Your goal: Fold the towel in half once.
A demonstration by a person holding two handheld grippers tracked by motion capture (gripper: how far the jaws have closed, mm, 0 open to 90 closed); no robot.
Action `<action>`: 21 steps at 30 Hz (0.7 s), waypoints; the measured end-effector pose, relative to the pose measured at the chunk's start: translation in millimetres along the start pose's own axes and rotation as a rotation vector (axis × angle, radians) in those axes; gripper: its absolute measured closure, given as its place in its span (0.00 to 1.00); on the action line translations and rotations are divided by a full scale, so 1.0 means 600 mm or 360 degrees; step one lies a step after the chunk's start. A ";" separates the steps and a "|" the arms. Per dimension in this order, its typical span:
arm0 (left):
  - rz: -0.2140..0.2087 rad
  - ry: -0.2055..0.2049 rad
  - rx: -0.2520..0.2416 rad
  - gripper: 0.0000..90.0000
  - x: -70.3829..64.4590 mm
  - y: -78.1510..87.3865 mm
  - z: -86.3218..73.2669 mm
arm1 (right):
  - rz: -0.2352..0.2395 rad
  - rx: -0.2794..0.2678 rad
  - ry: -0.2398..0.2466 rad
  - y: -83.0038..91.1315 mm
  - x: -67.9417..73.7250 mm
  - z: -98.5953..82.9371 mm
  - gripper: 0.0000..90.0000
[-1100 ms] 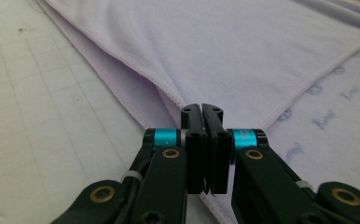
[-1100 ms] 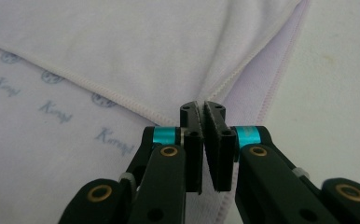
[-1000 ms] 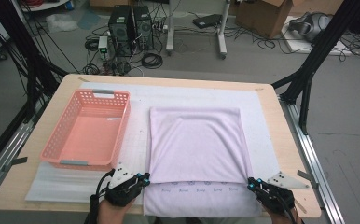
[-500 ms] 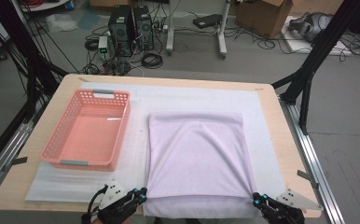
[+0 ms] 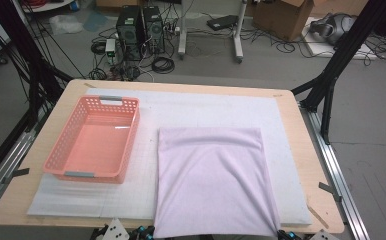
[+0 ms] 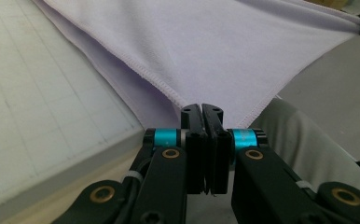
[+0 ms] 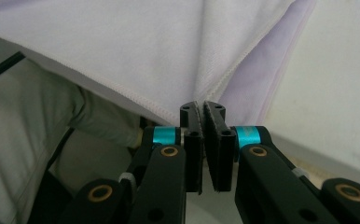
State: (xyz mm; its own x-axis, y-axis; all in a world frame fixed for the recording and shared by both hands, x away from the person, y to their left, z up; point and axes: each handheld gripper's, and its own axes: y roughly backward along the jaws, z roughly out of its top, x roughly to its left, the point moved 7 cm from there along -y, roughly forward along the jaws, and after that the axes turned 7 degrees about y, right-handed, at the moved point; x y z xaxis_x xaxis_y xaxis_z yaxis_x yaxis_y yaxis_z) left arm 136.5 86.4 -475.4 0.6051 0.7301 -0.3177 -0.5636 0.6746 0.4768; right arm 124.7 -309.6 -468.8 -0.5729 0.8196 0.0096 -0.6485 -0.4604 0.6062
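— High view first: where is the cloth lying?
— The lilac cloth is lying folded on the white mat, reaching off the table's 6 o'clock edge; the pink basket is sitting at its 9 o'clock.
— And the tongs?
— The left gripper is pinching the cloth's hemmed corner, jaws pressed together. The right gripper is clamping the other near corner likewise.

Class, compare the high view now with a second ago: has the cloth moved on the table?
Yes. The cloth has slid toward the person: its far edge has drawn nearer, judged against the basket, and its near edge now overhangs the table.
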 end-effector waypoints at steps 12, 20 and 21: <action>0.0020 0.0027 -0.0011 0.60 0.028 -0.015 0.014 | -0.0055 0.0044 -0.0036 -0.007 -0.006 -0.014 0.70; 0.0063 0.0006 -0.0047 0.66 0.061 -0.047 0.058 | -0.0126 -0.0039 -0.0010 -0.019 -0.023 0.011 0.69; 0.0071 0.0013 -0.0050 0.69 0.066 -0.053 0.063 | -0.0136 -0.0044 -0.0003 -0.023 -0.026 0.014 0.69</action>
State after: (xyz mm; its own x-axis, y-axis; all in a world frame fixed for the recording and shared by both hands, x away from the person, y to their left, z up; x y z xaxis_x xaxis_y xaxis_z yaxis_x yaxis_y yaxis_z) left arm 199.6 89.6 -472.1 0.5745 0.7602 -0.3034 -0.6074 0.6444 0.4646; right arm 146.9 -313.3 -470.5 -0.5137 0.8571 -0.0397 -0.7087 -0.3977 0.5828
